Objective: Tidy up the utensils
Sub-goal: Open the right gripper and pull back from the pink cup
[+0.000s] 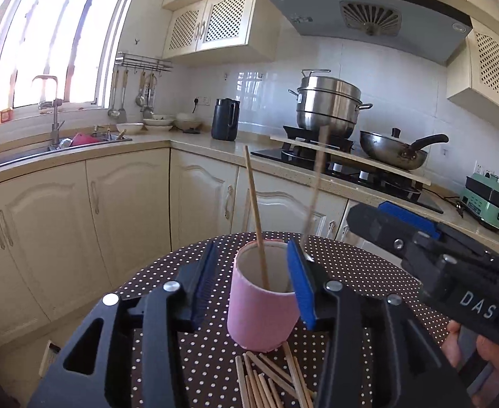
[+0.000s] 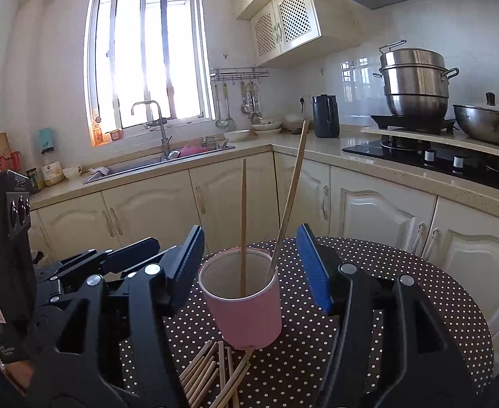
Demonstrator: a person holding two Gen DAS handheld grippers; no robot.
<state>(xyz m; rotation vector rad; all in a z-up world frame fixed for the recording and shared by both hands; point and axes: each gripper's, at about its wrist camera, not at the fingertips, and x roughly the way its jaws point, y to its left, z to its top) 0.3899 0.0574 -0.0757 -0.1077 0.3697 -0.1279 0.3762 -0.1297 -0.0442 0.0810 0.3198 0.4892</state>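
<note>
Now both our tongs, left (image 1: 249,282) and right (image 2: 249,272), stand apart around the pink cup (image 2: 246,306), which holds two chopsticks (image 2: 243,224). Next we must reach for the loose pile (image 2: 212,374) on the counter (image 2: 402,306) just before the cup

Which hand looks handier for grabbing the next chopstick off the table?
Probably either, slightly the left. Both grippers, left and right, are open around the pink cup. The loose chopsticks lie just below the left one's fingers, and nearer its centre.

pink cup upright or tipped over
Upright. The pink cup stands on its base on the table, mouth up, with two chopsticks standing inside it.
</note>
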